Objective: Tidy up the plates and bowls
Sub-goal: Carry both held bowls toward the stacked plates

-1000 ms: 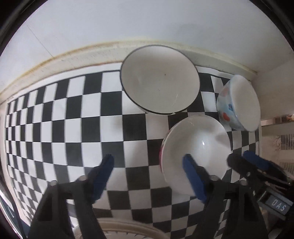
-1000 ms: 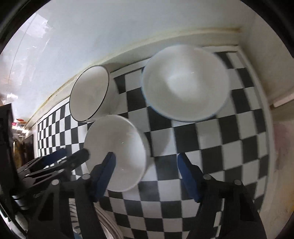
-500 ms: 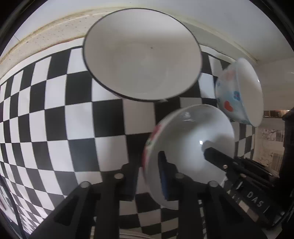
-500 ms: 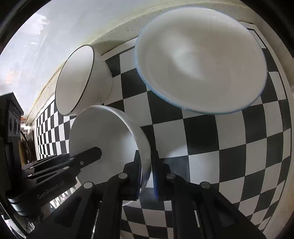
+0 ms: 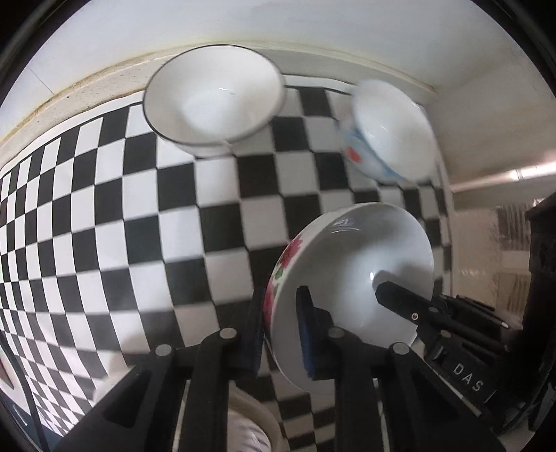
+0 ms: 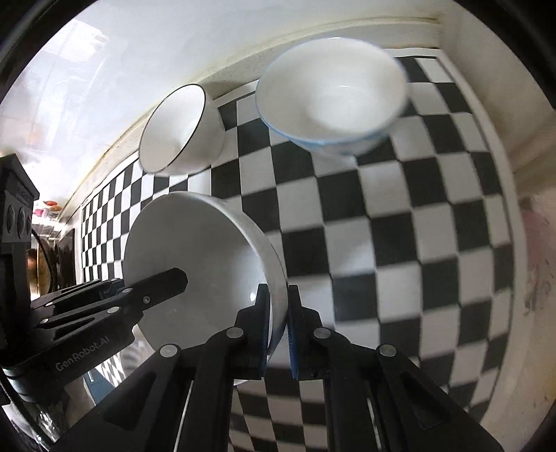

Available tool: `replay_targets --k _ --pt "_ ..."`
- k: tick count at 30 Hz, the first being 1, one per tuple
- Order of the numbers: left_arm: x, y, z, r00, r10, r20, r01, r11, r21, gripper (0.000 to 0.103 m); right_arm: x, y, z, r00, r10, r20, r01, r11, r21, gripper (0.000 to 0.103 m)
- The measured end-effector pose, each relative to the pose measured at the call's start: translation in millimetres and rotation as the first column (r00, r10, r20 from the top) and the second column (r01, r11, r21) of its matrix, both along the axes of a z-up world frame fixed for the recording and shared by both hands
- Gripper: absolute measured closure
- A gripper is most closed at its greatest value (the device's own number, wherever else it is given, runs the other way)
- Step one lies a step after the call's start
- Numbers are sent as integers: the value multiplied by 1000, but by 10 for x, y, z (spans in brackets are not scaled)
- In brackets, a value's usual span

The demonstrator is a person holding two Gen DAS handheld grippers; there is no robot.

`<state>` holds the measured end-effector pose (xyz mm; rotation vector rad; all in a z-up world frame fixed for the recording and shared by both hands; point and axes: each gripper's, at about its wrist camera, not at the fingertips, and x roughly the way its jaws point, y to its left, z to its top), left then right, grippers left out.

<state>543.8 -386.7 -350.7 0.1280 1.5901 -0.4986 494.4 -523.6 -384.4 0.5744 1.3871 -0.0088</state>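
A white bowl with red flowers on its outside point(image 5: 351, 267) is held tilted above the checkered surface. My left gripper point(image 5: 281, 327) is shut on its left rim, and my right gripper point(image 6: 278, 313) is shut on its opposite rim; the same bowl shows in the right wrist view point(image 6: 194, 257). A black-rimmed white bowl point(image 5: 212, 97) stands at the back by the wall and shows in the right wrist view point(image 6: 180, 128). A white bowl with blue and red marks point(image 5: 385, 132) stands at the back right and shows in the right wrist view point(image 6: 330, 94).
The black-and-white checkered surface point(image 5: 104, 215) ends at a white wall point(image 5: 243, 21) behind the bowls. A pale rounded rim point(image 5: 250, 410) shows below my left gripper. A side wall point(image 6: 521, 104) bounds the surface on the right.
Both grippers closed on opposite rims of the flowered bowl and have lifted it off the surface, back from the two standing bowls.
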Motion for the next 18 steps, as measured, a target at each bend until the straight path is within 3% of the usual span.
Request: replay_targets --k 8,18 --pt "-632 -160 84 995 -97 -31 97 995 5 88 -855 -168 158 999 -32 -32 32 999 -4 93" --pt "-1193 -310 -355 978 -176 -111 183 981 56 88 -1568 -204 -237 989 -88 -122 93 995 35 93"
